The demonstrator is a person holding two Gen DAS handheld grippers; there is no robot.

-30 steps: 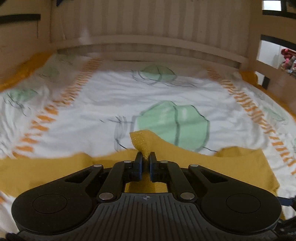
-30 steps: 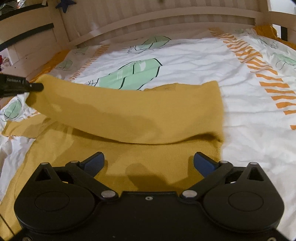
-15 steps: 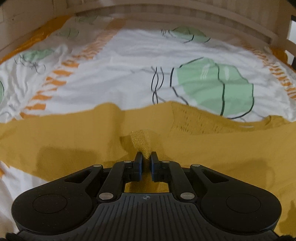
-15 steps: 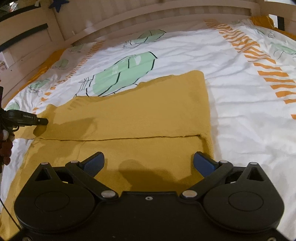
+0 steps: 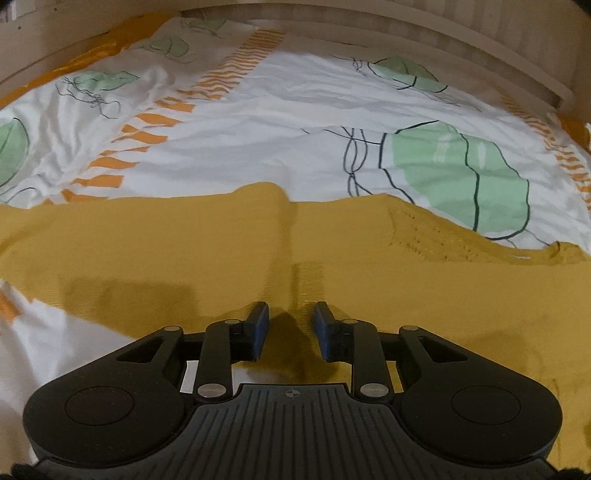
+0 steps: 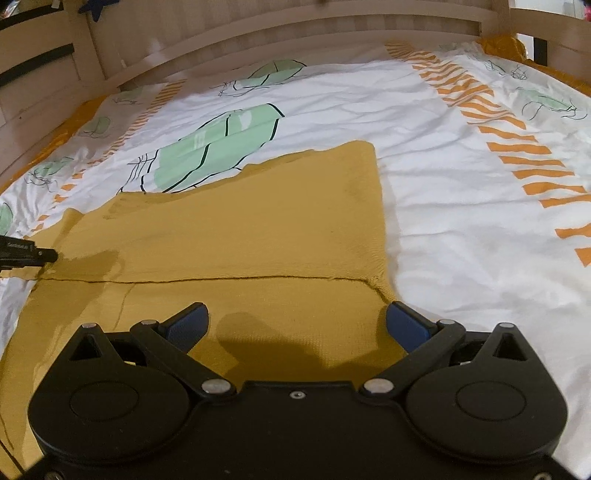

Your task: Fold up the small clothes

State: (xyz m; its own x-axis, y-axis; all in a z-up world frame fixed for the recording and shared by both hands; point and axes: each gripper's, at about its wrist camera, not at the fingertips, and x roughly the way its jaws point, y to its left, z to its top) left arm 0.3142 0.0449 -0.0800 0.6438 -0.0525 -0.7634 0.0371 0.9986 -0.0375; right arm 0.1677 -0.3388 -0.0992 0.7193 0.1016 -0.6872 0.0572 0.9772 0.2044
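Observation:
A mustard-yellow knit garment (image 6: 258, 221) lies flat on the bed, with one layer folded over along a straight edge (image 6: 221, 280) across its middle. It also fills the lower half of the left wrist view (image 5: 369, 280). My left gripper (image 5: 290, 325) is open and empty just above the cloth, a small gap between its blue pads. In the right wrist view the left gripper's tip (image 6: 33, 254) sits at the garment's left edge. My right gripper (image 6: 297, 325) is wide open and empty over the near part of the garment.
The bed has a white sheet (image 6: 461, 206) with green leaf prints and orange dashed stripes. A wooden slatted bed frame (image 6: 295, 33) rises at the far end and along the left side (image 6: 37, 92). An orange under-sheet (image 5: 85, 59) shows at the edges.
My left gripper lowered the lifted garment flap onto the garment and then opened, letting the cloth go. The folded layer now lies flat. My right gripper stayed open and nearly still.

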